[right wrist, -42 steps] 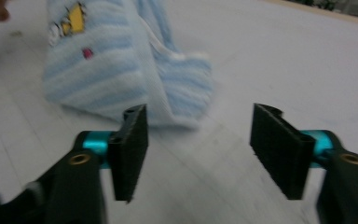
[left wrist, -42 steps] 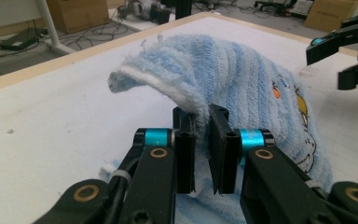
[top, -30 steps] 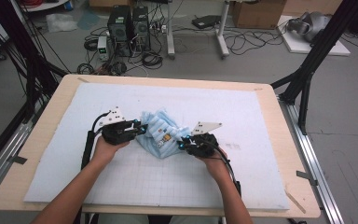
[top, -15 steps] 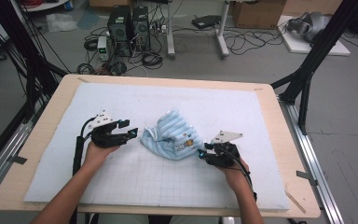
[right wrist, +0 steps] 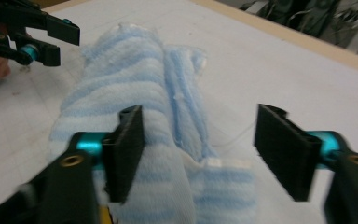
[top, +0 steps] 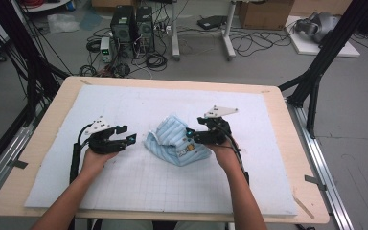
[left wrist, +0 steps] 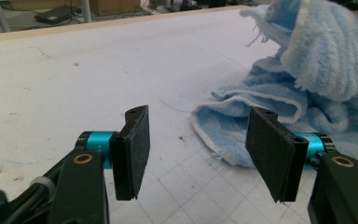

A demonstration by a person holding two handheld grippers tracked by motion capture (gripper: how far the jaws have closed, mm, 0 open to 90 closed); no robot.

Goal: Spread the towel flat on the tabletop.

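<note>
Wooden table (top: 52,143) carries a pale blue-white gridded mat (top: 139,187) that covers most of the top.

Blue-and-white striped towel (top: 175,143) sits bunched in a loose heap at mat centre, between the two grippers. Part of it stands up in a hump, the rest trails flat toward the person's side. Small printed label on its near-right edge, too small to read. In the left gripper view the towel (left wrist: 303,70) shows a folded white-edged hem lying on the mat just past the jaw on the right of that view.

Left gripper (top: 124,140) is just left of the towel, apart from it, pointing at it and low over the mat. Its jaws have just been opening and stand wide, nothing between the pads (left wrist: 133,149), only bare mat.

Right gripper (top: 191,135) is at the towel's right side, over its upper edge. Its jaws have just been opening too and now stand wide. In the right gripper view the towel (right wrist: 135,79) runs away from the jaws as a long ridge; the left-of-frame pad (right wrist: 126,149) sits in front of the fabric, can't tell if it touches. The other pad is clear of cloth, so no pinch on the towel. The left gripper (right wrist: 46,39) shows top left in that view, beyond the towel's far end.
</note>
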